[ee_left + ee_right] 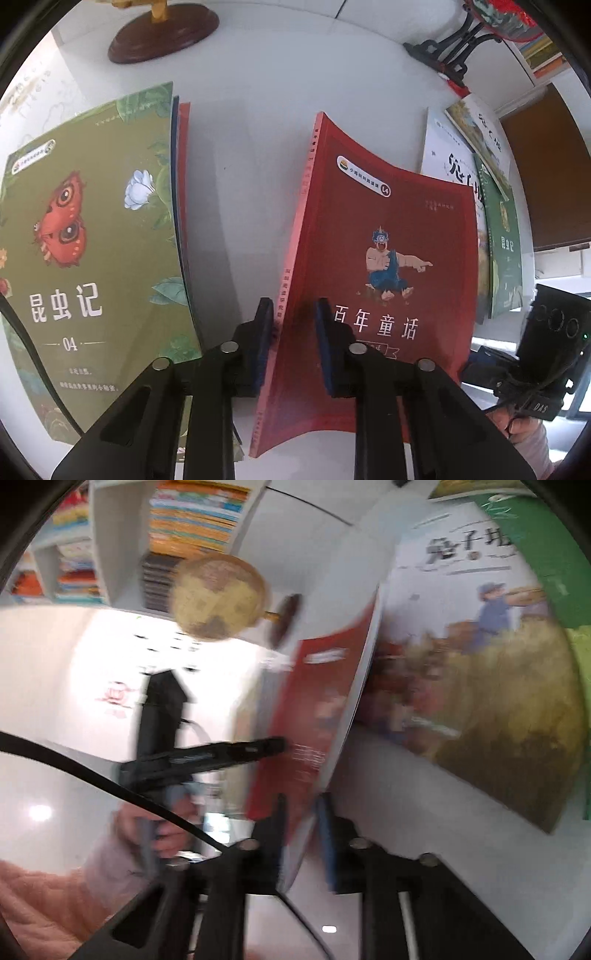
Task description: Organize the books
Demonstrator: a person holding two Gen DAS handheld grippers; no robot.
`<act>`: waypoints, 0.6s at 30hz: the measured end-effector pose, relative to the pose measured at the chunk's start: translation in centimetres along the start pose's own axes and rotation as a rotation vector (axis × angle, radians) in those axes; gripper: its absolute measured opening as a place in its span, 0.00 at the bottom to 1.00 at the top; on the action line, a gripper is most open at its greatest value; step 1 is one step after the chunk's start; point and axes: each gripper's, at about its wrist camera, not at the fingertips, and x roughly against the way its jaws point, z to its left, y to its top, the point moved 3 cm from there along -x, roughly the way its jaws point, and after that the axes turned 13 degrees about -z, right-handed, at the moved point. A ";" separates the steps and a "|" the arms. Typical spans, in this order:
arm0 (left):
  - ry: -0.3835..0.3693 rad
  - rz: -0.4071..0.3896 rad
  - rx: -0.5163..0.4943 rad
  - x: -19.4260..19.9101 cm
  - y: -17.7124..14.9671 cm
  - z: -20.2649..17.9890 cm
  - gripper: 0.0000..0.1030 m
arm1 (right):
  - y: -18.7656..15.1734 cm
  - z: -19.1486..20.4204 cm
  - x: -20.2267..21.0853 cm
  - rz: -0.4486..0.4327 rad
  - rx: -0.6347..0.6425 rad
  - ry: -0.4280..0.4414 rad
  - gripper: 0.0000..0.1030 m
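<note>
Red book (pixel 376 258) stood off the white table (pixel 258 110), right of the green insect book (pixel 92 240). Left gripper (pixel 293 332) had clamped its spine edge, pointing steeply down. Right gripper (pixel 301 834), tilted nearer level, had pinched the opposite edge, though that view was blurred. Judged best: both grips firm, cover unbent, book moved squarely toward the green book's stack.

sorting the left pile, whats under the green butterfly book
Under the green butterfly-cover book, edges of a blue book and a red book show along its right side. Their covers are hidden.
</note>
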 end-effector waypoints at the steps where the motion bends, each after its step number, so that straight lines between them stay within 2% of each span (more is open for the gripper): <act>1: 0.017 -0.013 -0.014 0.2 0.1 -0.2 0.18 | -0.1 0.0 0.3 0.001 0.026 -0.024 0.14; 3: 0.010 -0.031 -0.019 0.5 0.2 -0.5 0.18 | -0.2 0.0 -0.2 0.011 0.071 -0.117 0.18; 5: -0.009 -0.042 -0.016 1.1 0.4 -0.5 0.18 | 0.0 -0.9 -0.3 -0.007 0.003 -0.136 0.25; 8: 0.006 -0.036 -0.027 1.2 0.4 -0.3 0.18 | 0.3 -1.6 -0.1 -0.052 -0.067 -0.118 0.37; 10: 0.018 -0.027 -0.024 0.9 0.4 -0.3 0.18 | 0.2 -1.3 0.0 -0.058 -0.071 -0.087 0.39; 12: 0.022 -0.028 -0.013 0.9 0.5 -0.3 0.18 | 0.2 0.1 0.0 -0.056 0.000 -0.033 0.21; 14: 0.030 -0.042 -0.021 1.3 0.6 -0.3 0.18 | 0.1 1.5 -0.6 -0.026 0.096 -0.068 0.20; 16: 0.004 -0.055 -0.011 1.8 0.9 -0.5 0.18 | 0.1 1.5 -0.8 -0.012 0.117 -0.116 0.18; 17: -0.020 -0.063 0.000 2.2 1.0 -0.6 0.18 | 0.2 1.1 -0.9 -0.009 0.130 -0.153 0.10; 18: -0.033 -0.064 0.002 2.4 1.1 -0.7 0.18 | 0.2 0.8 -1.0 -0.003 0.139 -0.188 0.08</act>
